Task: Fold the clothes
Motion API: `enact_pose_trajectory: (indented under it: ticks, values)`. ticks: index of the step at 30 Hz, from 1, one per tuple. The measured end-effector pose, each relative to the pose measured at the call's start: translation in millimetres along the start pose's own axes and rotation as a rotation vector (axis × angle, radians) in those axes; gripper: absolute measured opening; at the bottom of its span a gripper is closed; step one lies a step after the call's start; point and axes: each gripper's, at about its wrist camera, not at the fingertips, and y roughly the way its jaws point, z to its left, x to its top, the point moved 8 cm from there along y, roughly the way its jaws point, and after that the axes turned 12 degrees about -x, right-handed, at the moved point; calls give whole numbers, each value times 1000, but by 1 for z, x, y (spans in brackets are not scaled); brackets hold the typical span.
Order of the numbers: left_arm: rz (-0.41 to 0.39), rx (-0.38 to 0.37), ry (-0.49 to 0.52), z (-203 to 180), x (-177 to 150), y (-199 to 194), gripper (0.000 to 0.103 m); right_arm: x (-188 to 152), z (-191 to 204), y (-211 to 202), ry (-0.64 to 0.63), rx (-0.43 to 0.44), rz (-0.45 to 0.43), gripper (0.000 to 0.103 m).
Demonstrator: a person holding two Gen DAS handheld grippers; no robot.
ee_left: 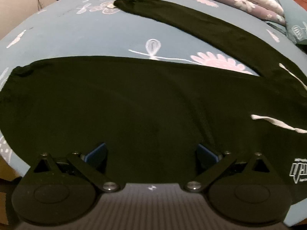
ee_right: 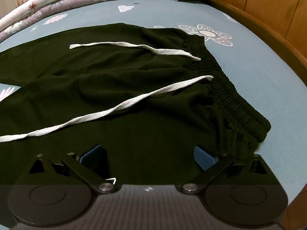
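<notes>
Matt black soft-knit cloth trousers (ee_right: 115,88), ribbed gathered elastic waistband (ee_right: 226,88), flat woven off-white cotton-like drawstring (ee_right: 107,113), smooth printed blue bedsheet (ee_right: 259,72), glossy varnished wood bed frame (ee_right: 268,5), matt black plastic right gripper (ee_right: 151,157) with ridged blue pads (ee_right: 204,158)

The black trousers (ee_left: 134,103) run off the left wrist view's right edge — waistband unseen there; the white logo (ee_left: 298,174) is clipped, unreadable.
</notes>
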Motion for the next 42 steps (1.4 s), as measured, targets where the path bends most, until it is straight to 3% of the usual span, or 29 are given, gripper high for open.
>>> enact_pose_trajectory:
  ticks: [8, 11, 14, 17, 21, 25, 32, 42]
  values:
    - [-19, 66, -124, 42, 1, -8, 100, 0, 2, 1, -6, -11, -7, 103]
    - [-52, 23, -102, 30, 11, -13, 100, 0, 3, 0, -12, -15, -11, 103]
    - [-67, 60, -31, 19, 19, -9, 100, 1, 4, 0, -18, -19, -15, 103]
    - [-44, 116, -35, 28, 17, 3, 100, 1, 5, -1, -25, -22, -17, 103]
    - [-72, 115, -97, 48, 10, 2, 103, 2, 6, -2, -38, -25, -24, 103]
    - [-82, 173, -67, 47, 16, -9, 102, 2, 8, -4, -49, -27, -35, 103]
    - [-68, 42, -51, 18, 11, -15, 102, 5, 7, -6, -27, -9, -43, 103]
    - [-72, -119, 84, -46, 4, -14, 102, 0, 11, -1, -15, 5, -37, 103]
